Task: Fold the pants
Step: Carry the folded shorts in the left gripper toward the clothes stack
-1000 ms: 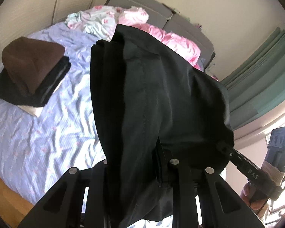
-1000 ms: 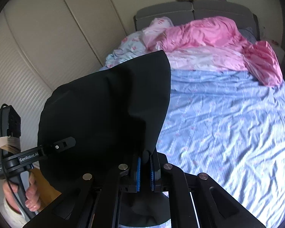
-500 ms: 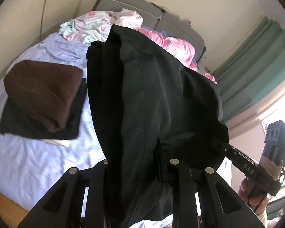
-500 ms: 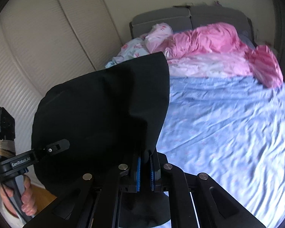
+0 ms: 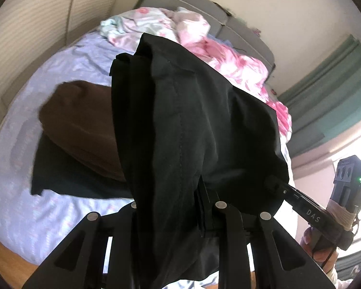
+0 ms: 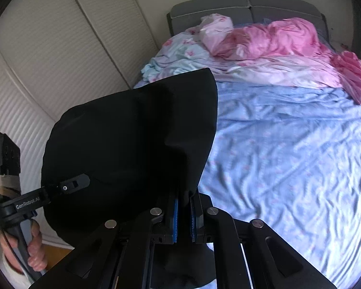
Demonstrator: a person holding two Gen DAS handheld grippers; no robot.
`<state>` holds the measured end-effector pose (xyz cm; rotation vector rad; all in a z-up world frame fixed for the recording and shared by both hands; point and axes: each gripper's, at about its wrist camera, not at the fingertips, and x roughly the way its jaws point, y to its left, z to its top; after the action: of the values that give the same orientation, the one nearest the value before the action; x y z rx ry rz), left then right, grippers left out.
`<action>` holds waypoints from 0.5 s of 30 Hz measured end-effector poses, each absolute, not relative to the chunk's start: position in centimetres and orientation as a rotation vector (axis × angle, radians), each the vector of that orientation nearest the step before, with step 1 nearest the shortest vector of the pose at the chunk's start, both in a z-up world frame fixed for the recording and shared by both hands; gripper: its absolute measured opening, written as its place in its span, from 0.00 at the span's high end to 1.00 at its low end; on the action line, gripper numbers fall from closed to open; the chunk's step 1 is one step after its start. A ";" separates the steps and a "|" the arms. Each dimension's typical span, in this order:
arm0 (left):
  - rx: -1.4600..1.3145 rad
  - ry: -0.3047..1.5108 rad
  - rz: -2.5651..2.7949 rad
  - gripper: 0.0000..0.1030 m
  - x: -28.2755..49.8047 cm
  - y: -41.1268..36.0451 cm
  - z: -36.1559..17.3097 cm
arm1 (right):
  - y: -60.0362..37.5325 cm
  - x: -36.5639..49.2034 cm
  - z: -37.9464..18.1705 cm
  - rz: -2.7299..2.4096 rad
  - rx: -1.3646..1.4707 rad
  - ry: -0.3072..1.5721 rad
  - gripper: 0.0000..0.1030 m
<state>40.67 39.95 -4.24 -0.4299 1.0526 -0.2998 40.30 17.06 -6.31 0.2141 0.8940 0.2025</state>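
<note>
The black pants [image 5: 192, 125] hang folded in the air between both grippers, above the bed. My left gripper [image 5: 178, 204] is shut on a thick bunch of their fabric, which drapes over and hides its fingertips. In the right wrist view my right gripper [image 6: 183, 204] is shut on a thin edge of the pants [image 6: 132, 139], pinched between its blue pads [image 6: 175, 214]. Each view shows the other gripper at the cloth's far corner: the right gripper [image 5: 274, 183] and the left gripper [image 6: 74, 184], each held by a hand.
A stack of folded clothes [image 5: 79, 120], brown on black, lies on the blue sheet [image 6: 288, 168] at the left. Pink and floral bedding [image 6: 264, 45] is heaped by the grey headboard [image 6: 228, 7]. A ribbed wall [image 6: 48, 60] stands left, green curtains [image 5: 337, 91] right, wooden floor [image 5: 9, 262] below.
Both grippers have carried the pants sideways to the left over the bed. The folded stack has slid toward the middle of the left wrist view and now lies partly behind the hanging pants.
</note>
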 end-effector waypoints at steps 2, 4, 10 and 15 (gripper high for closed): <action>-0.418 1.062 -0.277 0.77 42.0 41.8 -4.4 | 19.3 42.1 -6.5 0.222 0.201 0.902 0.92; -0.400 1.074 -0.266 0.77 43.7 43.7 -4.6 | 21.2 43.7 -6.7 0.242 0.187 0.909 0.92; -0.335 1.104 -0.241 0.77 48.7 47.5 -5.7 | 25.9 47.6 -7.9 0.283 0.168 0.934 0.92; -0.335 1.140 -0.221 0.77 52.4 49.6 -7.7 | 28.3 51.4 -9.6 0.281 0.152 0.980 0.92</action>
<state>52.45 49.58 -7.73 -0.3348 1.1401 -0.2212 51.42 28.26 -9.62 0.1515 0.9796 0.2806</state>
